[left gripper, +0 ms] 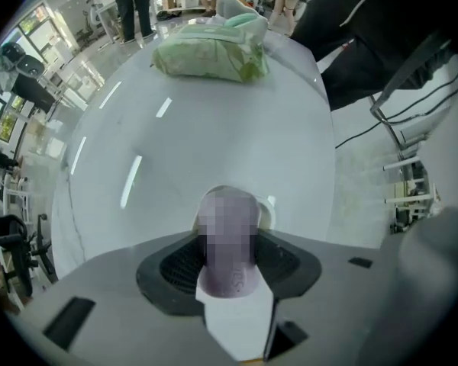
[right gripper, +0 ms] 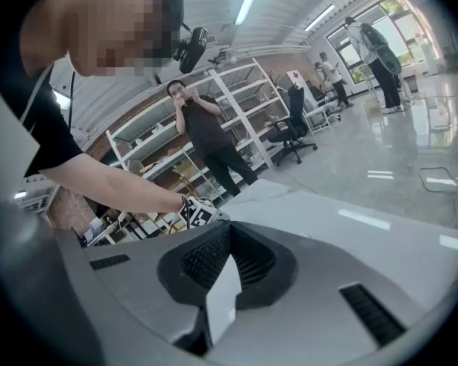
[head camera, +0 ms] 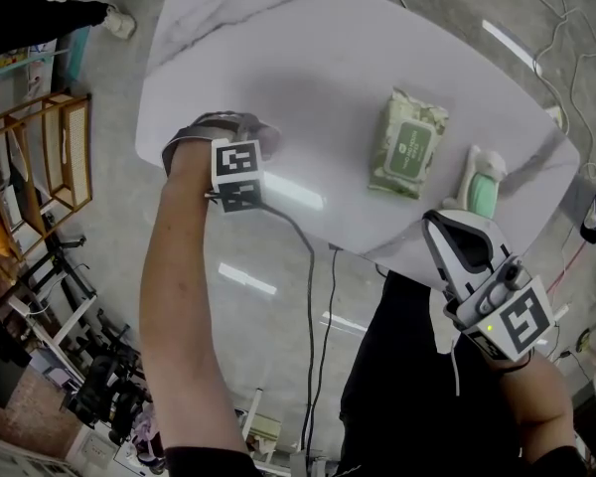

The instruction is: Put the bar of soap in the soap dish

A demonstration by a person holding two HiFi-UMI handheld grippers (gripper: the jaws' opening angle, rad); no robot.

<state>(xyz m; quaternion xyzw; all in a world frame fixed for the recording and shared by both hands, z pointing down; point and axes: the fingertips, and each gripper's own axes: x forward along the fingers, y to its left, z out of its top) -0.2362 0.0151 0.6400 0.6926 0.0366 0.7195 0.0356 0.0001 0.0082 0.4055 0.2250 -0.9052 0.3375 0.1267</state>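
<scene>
on the white marble counter (head camera: 308,58) in the head view, the left gripper (head camera: 223,139) points straight down near the left edge. a green pack of wipes (head camera: 409,144) lies well to its right. the soap dish (head camera: 483,182), white with a mint-green part, sits beyond the pack near the right edge. the right gripper (head camera: 445,235) hangs off the near edge just below the dish, doing no work.

in the left gripper view, the fingers (left gripper: 237,322) are closed on the bar of soap (left gripper: 229,239), a pale lilac bar that stands between them and juts out over the counter. i cannot tell whether its far end touches the surface. the wipes pack lies far ahead, with the dish just behind it.

in the right gripper view, the fingers are pressed together with nothing between them. they look across the counter at the left forearm and its marker cube (right gripper: 198,212). people stand by shelves (right gripper: 214,120) in the background.

as i judge it, the soap is grasped but not yet delivered, so the carry is the step in hand. the next move calls for lifting it clear, passing over or around the wipes, lowering it squarely into the dish, then opening the fingers.
</scene>
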